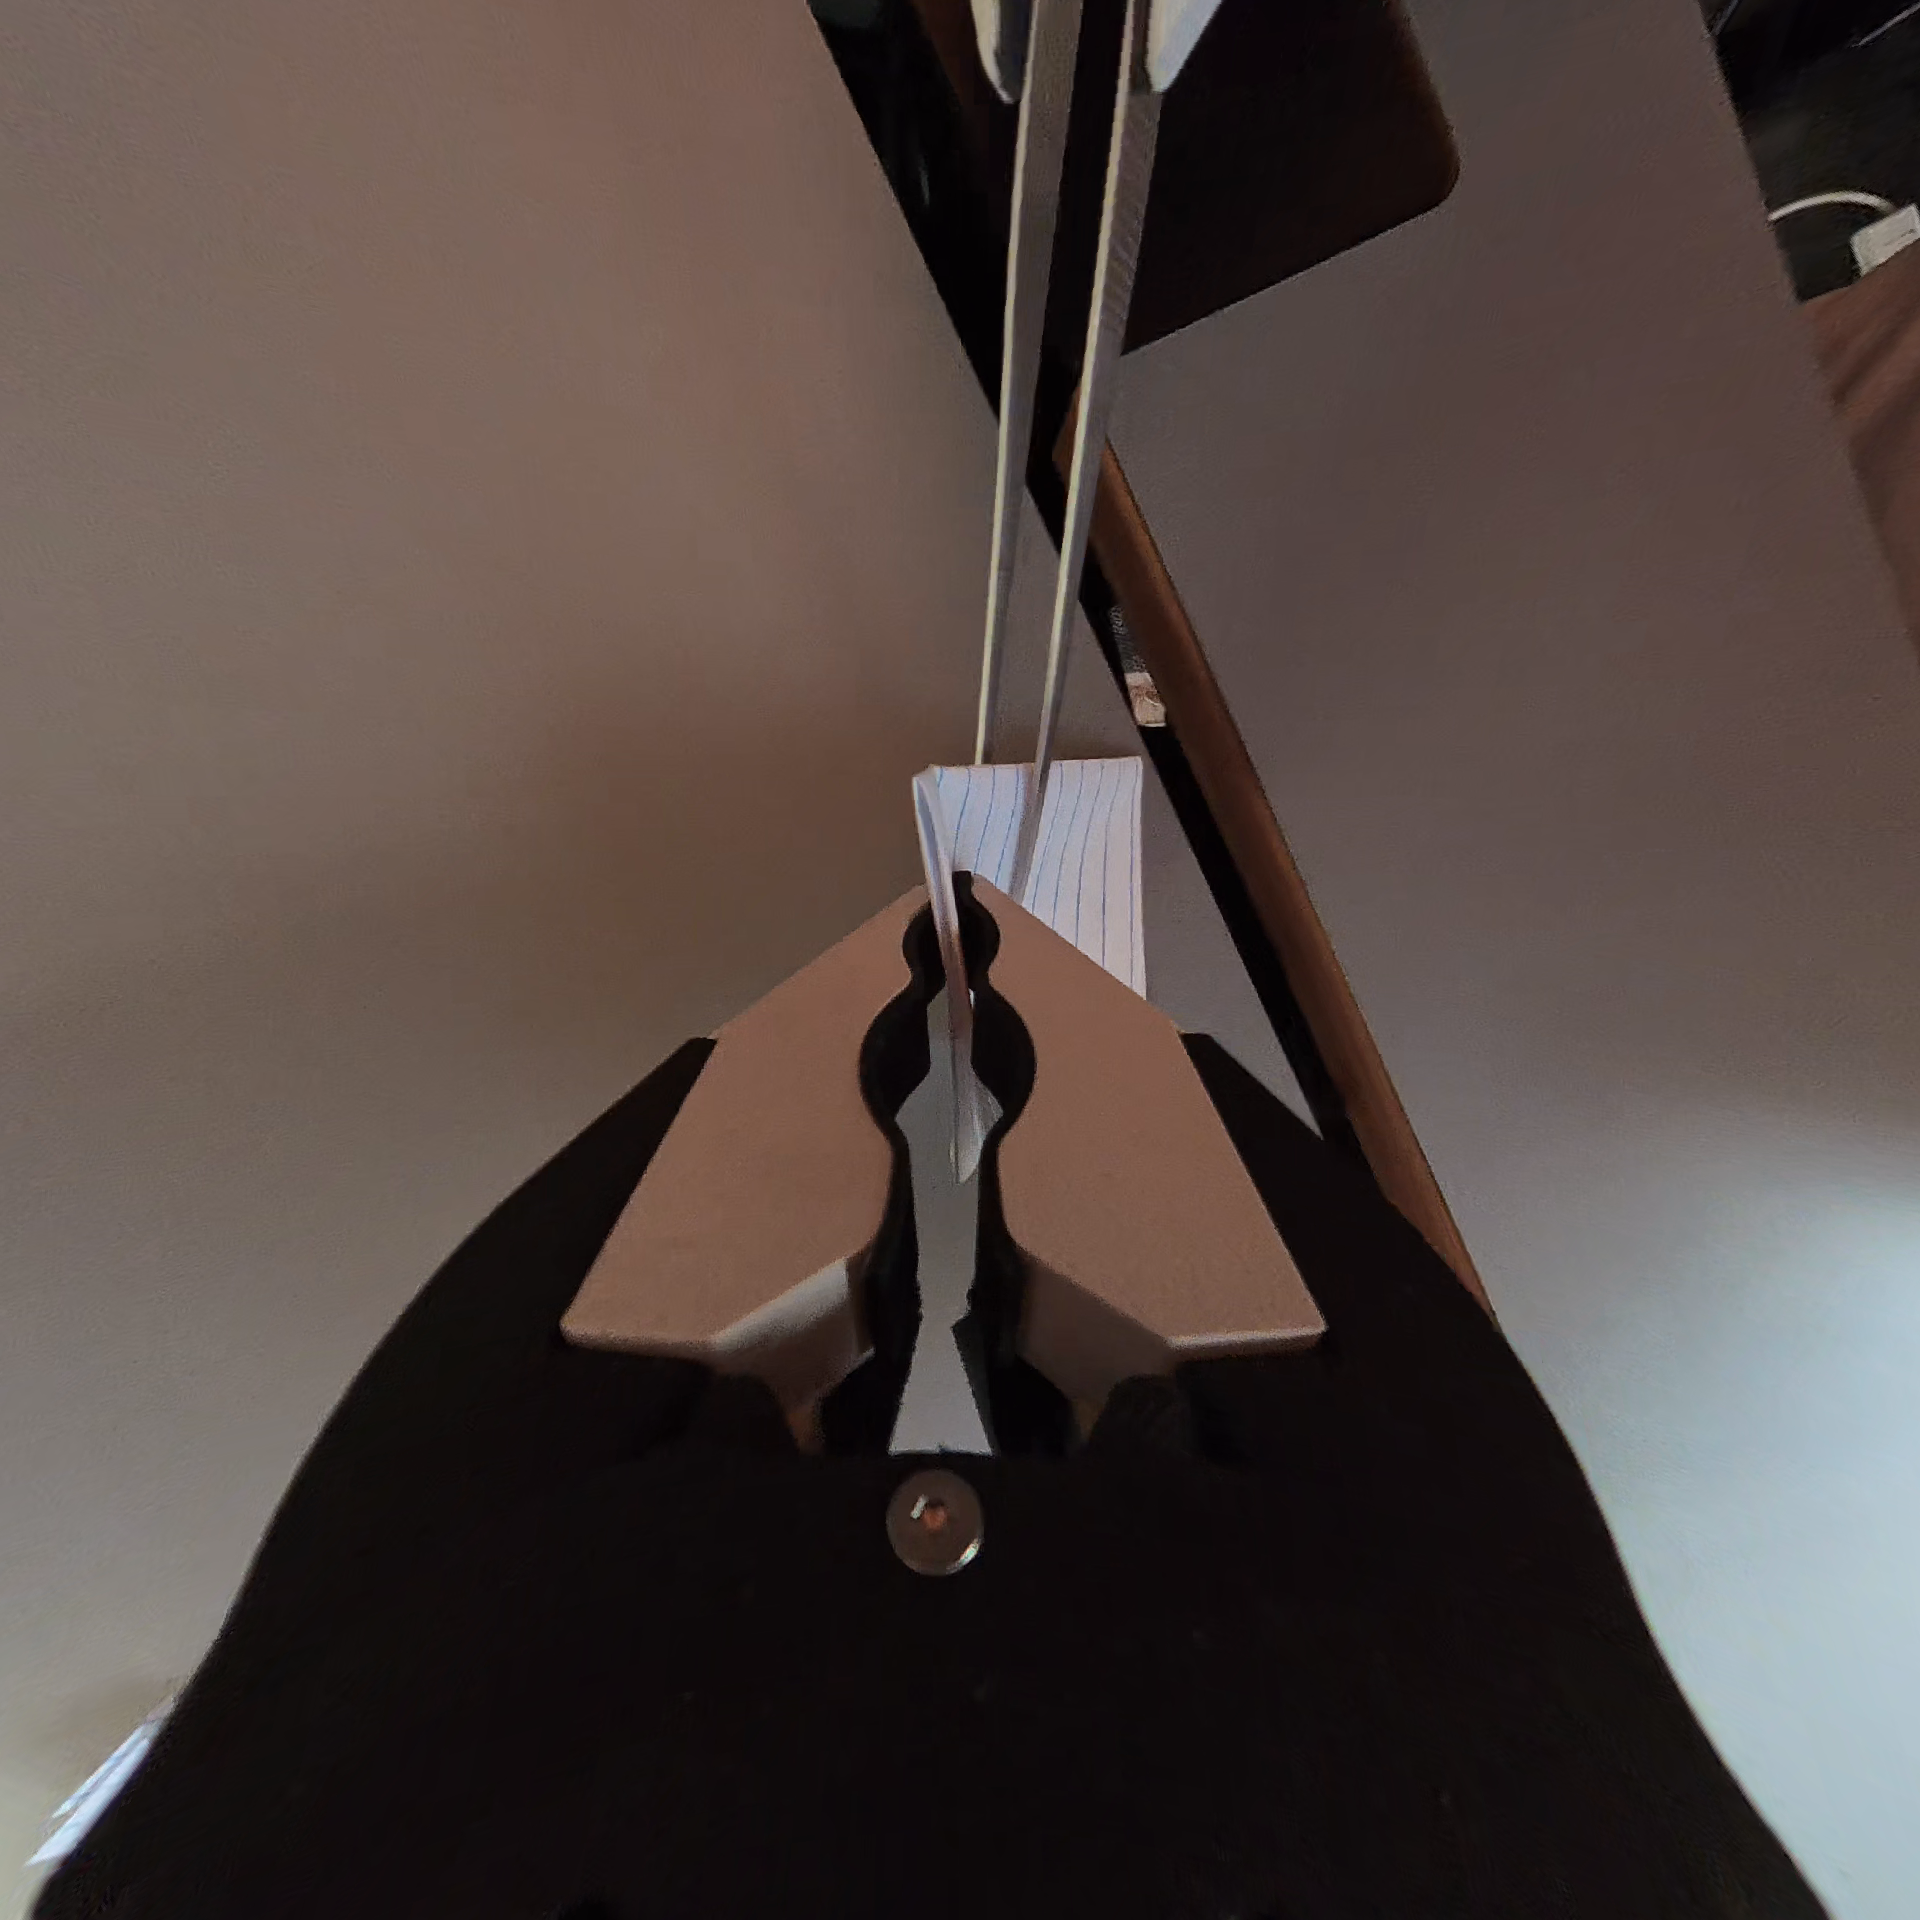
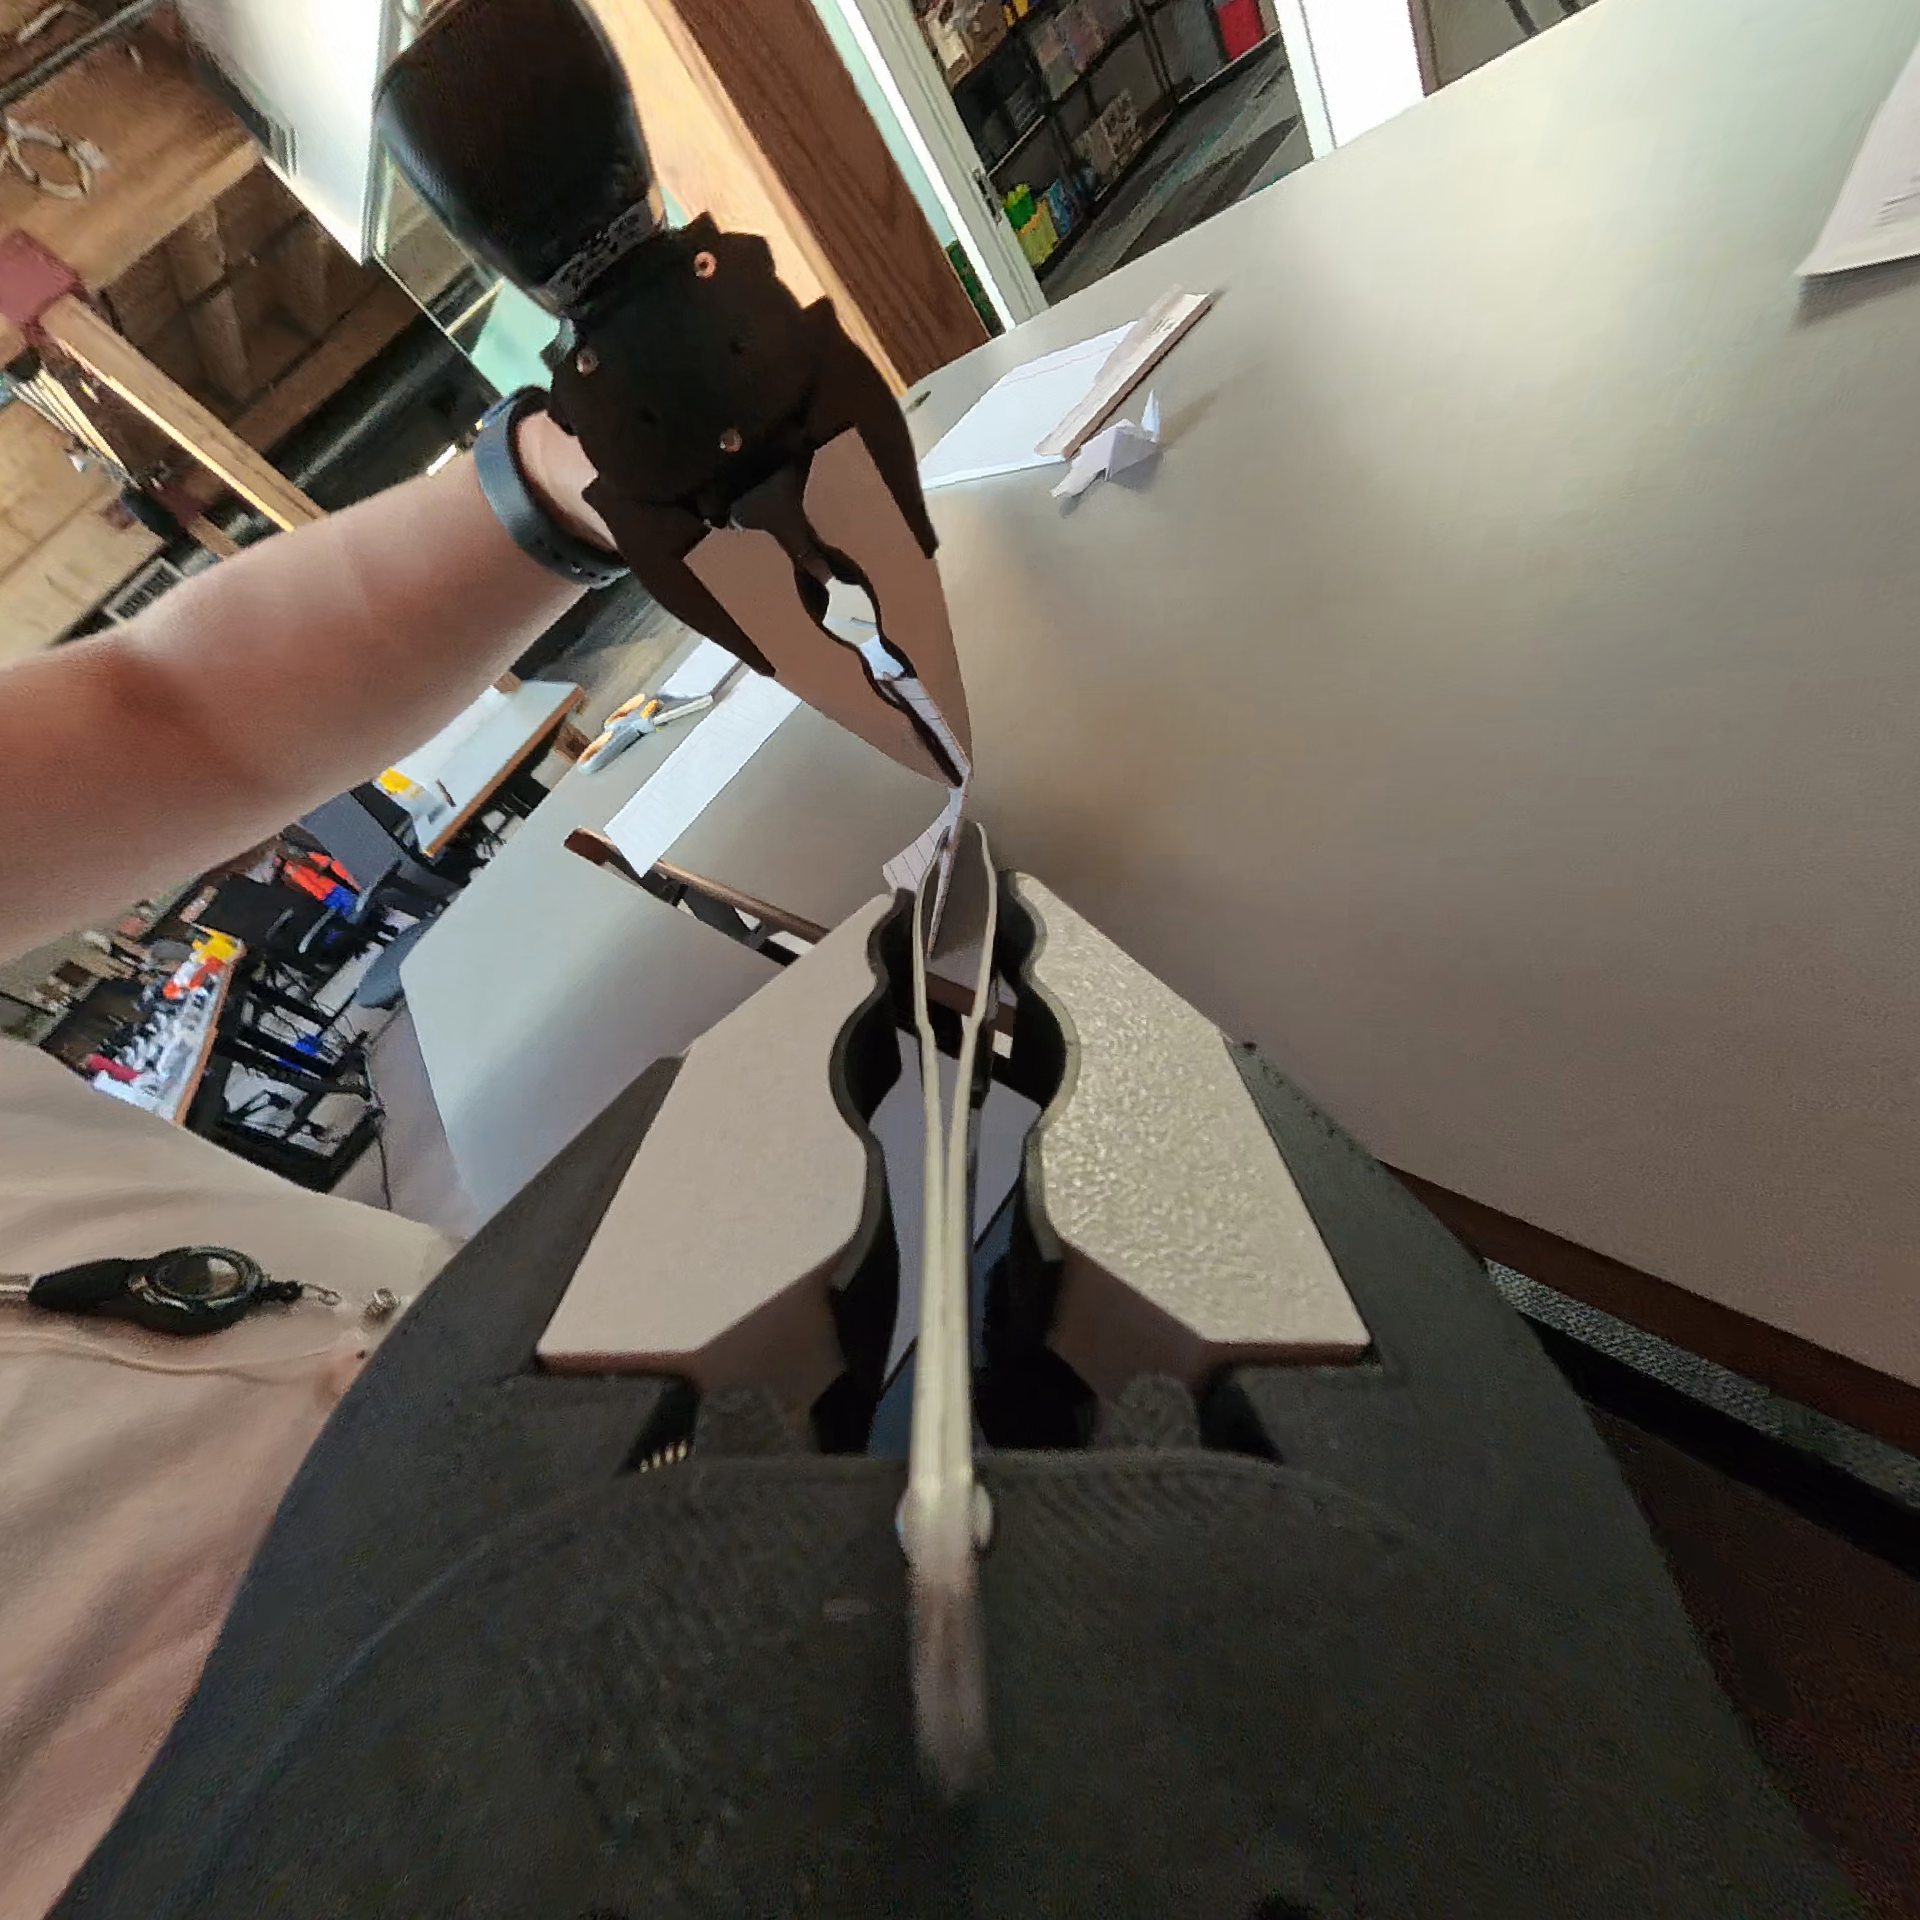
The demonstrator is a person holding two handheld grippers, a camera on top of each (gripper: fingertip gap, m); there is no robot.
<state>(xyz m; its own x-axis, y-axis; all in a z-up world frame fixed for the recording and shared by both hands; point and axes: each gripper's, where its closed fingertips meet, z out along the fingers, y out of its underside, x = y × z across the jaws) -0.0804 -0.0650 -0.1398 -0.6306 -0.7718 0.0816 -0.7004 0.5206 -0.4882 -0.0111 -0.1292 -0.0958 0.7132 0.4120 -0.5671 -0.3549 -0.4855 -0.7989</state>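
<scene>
My left gripper (image 1: 961,894) is shut on a small folded piece of blue-lined white paper (image 1: 1086,852), held in the air above a grey table (image 1: 416,520). Metal tweezers (image 1: 1049,468) reach down from the top, with one arm on each side of the paper's upper layer. My right gripper (image 2: 956,914) is shut on the tweezers (image 2: 940,1247), which run out between its fingers to the paper (image 2: 951,816). The left gripper (image 2: 935,727) also shows in the right wrist view, pinching the paper's far end. The right gripper's white fingertips (image 1: 1174,52) show at the top of the left wrist view.
The grey table (image 2: 1455,727) bears a folded paper figure (image 2: 1117,452), a notepad (image 2: 1008,426), a wooden strip (image 2: 1132,364), a lined sheet (image 2: 707,769), orange-handled scissors (image 2: 623,727) and a sheet (image 2: 1870,208) at the far right. A person's forearm (image 2: 260,675) reaches in from the left.
</scene>
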